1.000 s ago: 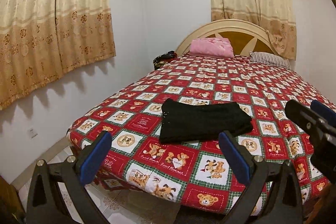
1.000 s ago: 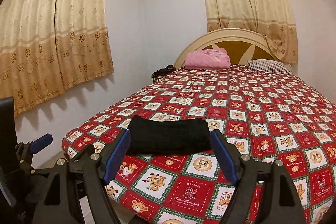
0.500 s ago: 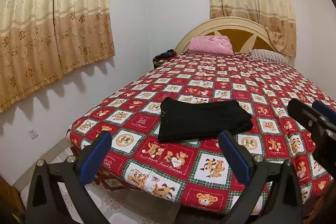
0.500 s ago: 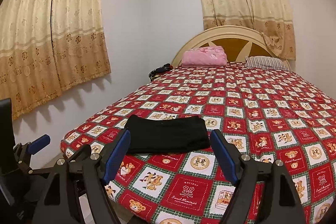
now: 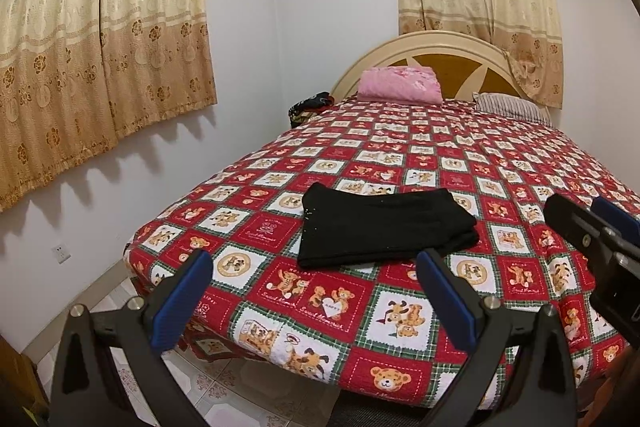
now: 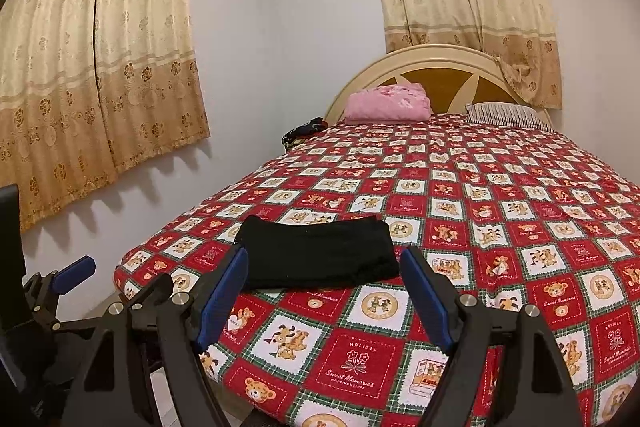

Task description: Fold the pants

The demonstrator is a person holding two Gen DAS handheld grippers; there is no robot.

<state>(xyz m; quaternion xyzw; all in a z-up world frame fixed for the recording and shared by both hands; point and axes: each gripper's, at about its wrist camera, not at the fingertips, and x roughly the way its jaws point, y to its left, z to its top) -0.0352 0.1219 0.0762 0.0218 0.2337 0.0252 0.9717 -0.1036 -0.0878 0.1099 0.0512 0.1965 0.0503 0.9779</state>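
With pants (image 5: 384, 227) lying folded at frame centre, folding looks complete. Left gripper (image 5: 316, 291) and right gripper (image 6: 324, 291) hover, jaws apart, empty; next: withdraw.

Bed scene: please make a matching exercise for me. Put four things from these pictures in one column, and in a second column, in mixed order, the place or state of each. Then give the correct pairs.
Things:
1. black pants
2. pink pillow
3. striped pillow
4. left gripper

Places or states:
A. at the headboard, toward the right side of the bed
B. open, holding nothing
C. folded flat near the foot of the bedspread
D. at the headboard, toward the left side of the bed

Pairs: 1-C, 2-D, 3-A, 4-B
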